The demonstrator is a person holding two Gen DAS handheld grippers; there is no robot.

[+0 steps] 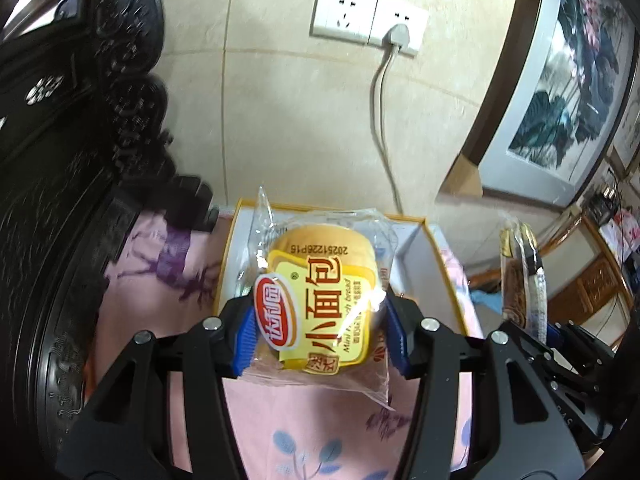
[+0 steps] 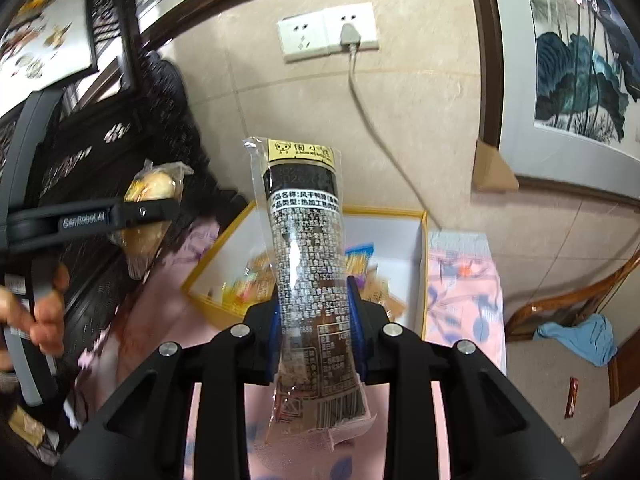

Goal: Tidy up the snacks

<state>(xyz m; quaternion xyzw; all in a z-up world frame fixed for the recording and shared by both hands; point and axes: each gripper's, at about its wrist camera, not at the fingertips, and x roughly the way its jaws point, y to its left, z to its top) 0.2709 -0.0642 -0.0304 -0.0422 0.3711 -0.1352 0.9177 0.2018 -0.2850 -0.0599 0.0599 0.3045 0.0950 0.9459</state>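
your left gripper (image 1: 320,336) pinches the soft bread pack (image 1: 320,300) mid-body and your right gripper (image 2: 316,324) the slippery dark pouch (image 2: 310,272), both above the box (image 2: 425,264); squeeze gently.

Box (image 2: 423,240) on tablecloth (image 2: 460,280) (pink).

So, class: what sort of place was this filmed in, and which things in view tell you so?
Probably a room in a home: framed ink paintings lean against a tiled wall, dark carved wooden furniture stands at one side, and a floral pink cloth lies under the snack box.
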